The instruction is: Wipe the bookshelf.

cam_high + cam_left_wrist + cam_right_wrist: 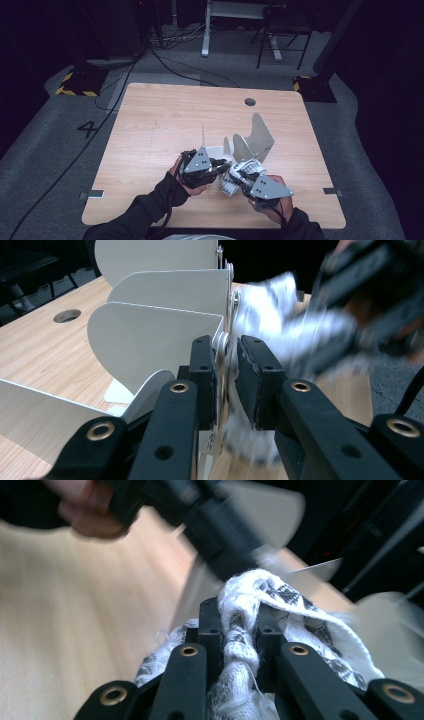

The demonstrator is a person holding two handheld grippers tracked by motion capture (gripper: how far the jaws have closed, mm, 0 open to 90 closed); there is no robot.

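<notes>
At the near edge of a pale wooden table, my right gripper clamps a bunched white-and-grey patterned cloth tight between its jaws, just right of centre. My left gripper, close beside it, has its jaws narrowed on the thin edge of a white folding divider, whose curved panels fan out toward the far right. The cloth sits against the near side of the divider, touching it. A round cable hole marks the table's far side. Grey carpet surrounds the table, bearing a painted number 4 at left; black cables trail across it toward a dark room, where a chair stands.
</notes>
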